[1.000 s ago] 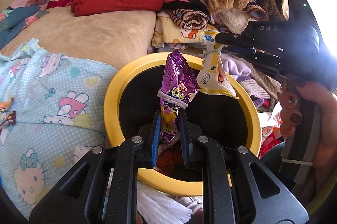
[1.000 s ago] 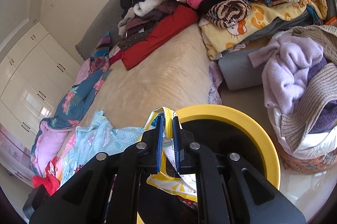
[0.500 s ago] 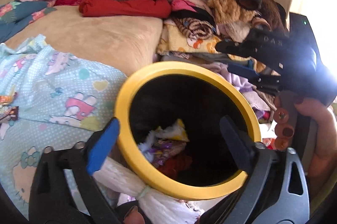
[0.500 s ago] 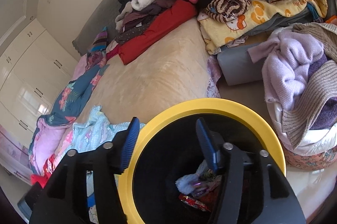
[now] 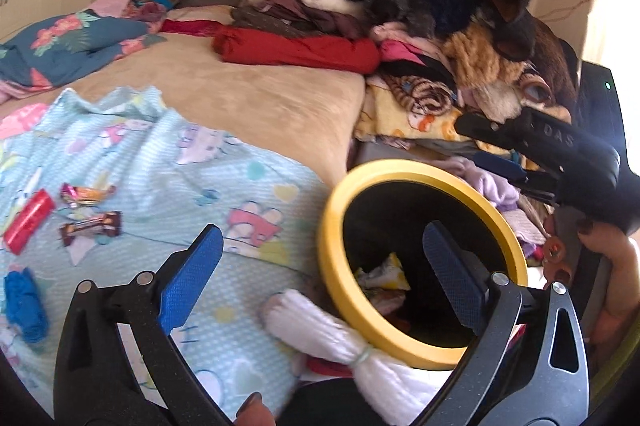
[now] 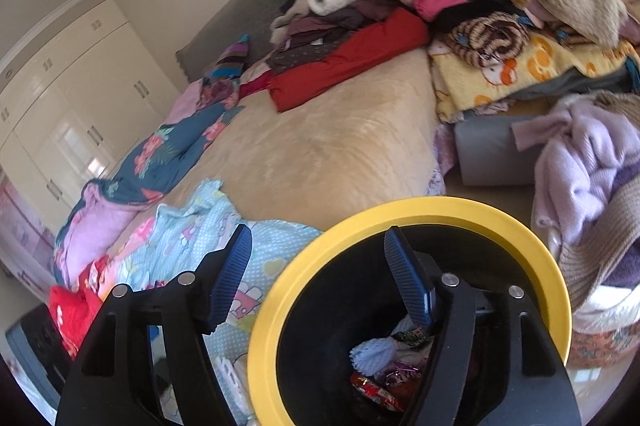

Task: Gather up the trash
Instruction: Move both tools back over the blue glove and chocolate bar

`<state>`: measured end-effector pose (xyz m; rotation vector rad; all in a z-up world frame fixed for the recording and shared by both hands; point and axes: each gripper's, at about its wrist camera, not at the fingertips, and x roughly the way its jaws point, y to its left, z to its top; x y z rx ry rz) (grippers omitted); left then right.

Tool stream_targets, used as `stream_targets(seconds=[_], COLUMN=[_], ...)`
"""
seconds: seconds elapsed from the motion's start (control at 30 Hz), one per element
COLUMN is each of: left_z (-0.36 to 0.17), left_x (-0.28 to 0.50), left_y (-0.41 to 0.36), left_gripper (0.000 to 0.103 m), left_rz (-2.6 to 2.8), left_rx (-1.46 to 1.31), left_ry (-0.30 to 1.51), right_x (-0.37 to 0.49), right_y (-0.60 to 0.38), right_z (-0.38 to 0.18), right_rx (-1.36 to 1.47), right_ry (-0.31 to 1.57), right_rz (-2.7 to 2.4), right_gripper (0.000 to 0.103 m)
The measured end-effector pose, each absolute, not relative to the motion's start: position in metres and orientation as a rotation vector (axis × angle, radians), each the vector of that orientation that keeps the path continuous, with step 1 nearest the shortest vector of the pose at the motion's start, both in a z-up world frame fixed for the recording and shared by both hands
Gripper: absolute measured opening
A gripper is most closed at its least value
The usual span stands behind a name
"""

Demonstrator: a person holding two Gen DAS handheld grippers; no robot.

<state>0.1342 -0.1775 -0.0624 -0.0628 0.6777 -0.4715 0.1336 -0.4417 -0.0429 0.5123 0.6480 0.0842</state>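
Note:
A yellow-rimmed black bin (image 5: 334, 209) (image 6: 472, 211) stands beside the bed with wrappers (image 5: 384, 272) (image 6: 374, 388) inside. My left gripper (image 5: 320, 278) is open and empty, straddling the bin's left rim. My right gripper (image 6: 320, 282) is open and empty above the bin's left rim; its body (image 5: 560, 153) shows in the left wrist view. On the light blue Hello Kitty blanket (image 5: 168, 177) lie a red wrapper (image 5: 28, 222), two candy-bar wrappers (image 5: 90, 226) (image 5: 86, 191) and a blue crumpled item (image 5: 24, 304).
A white tied bundle (image 5: 340, 342) lies against the bin's near side. A heap of clothes (image 5: 400, 17) covers the bed's far right. A lavender sweater (image 6: 584, 161) sits in a basket right of the bin. White wardrobes (image 6: 60, 97) stand at the left.
Both grippers opened and dropped their wrappers, the purple one and the yellow-white one, into the bin. The left gripper has since swung left, bringing the blanket's litter into view.

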Motion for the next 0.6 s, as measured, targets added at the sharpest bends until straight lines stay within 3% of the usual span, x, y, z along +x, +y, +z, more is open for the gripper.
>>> stream_targets(seconds=[0.6], left_z=[-0.047], left_x=[0.14], left_y=[-0.092], left_gripper=[0.092], left_rz=[-0.324], left_rx=[-0.138], left_ry=[0.622], right_x=[0.135], right_y=[-0.359], right_z=[-0.022], right_rx=[0.291], right_ry=[0.589], right_rz=[0.252], right_gripper=[0.068])
